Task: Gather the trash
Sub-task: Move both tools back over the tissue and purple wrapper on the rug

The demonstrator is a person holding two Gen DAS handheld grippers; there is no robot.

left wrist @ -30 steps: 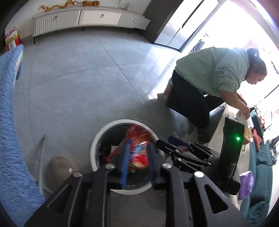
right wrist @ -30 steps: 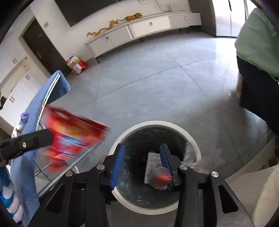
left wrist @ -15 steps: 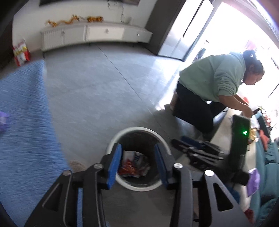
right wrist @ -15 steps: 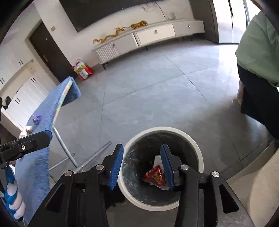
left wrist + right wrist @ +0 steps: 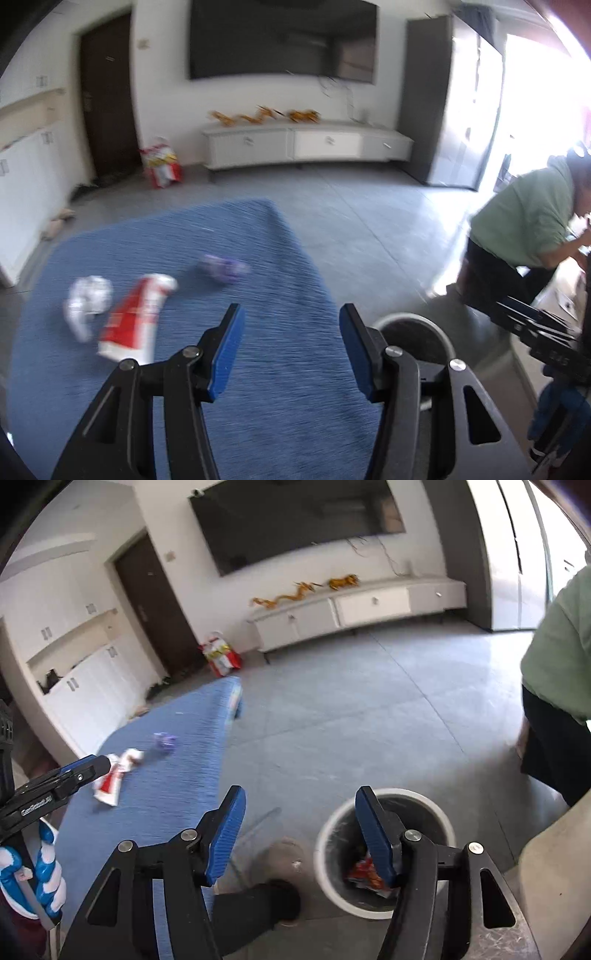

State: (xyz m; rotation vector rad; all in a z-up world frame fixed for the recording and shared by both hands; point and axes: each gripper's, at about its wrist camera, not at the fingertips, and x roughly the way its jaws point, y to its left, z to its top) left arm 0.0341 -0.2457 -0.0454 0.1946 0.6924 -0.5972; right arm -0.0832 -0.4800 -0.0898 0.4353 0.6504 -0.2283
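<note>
My left gripper (image 5: 290, 347) is open and empty above the blue-covered board (image 5: 280, 413). On the board lie a red-and-white wrapper (image 5: 135, 321), a crumpled white paper (image 5: 86, 301) and a small purple wrapper (image 5: 221, 267). My right gripper (image 5: 299, 830) is open and empty above the floor beside the white trash bin (image 5: 384, 853), which holds red wrappers (image 5: 364, 873). The bin (image 5: 413, 332) also shows right of the board in the left wrist view. The left gripper (image 5: 77, 771) shows at the left of the right wrist view, near the red-and-white wrapper (image 5: 114, 775).
A person in a green top (image 5: 532, 225) bends at the right. A white low cabinet (image 5: 306, 146) stands by the far wall under a TV. A red bag (image 5: 162, 168) sits on the floor by the dark door. A dark shoe (image 5: 258, 908) is near the bin.
Both grippers rose and swung away from over the bin, the left over to the blue board. Both jaws opened wider. The red wrappers now lie in the bin.
</note>
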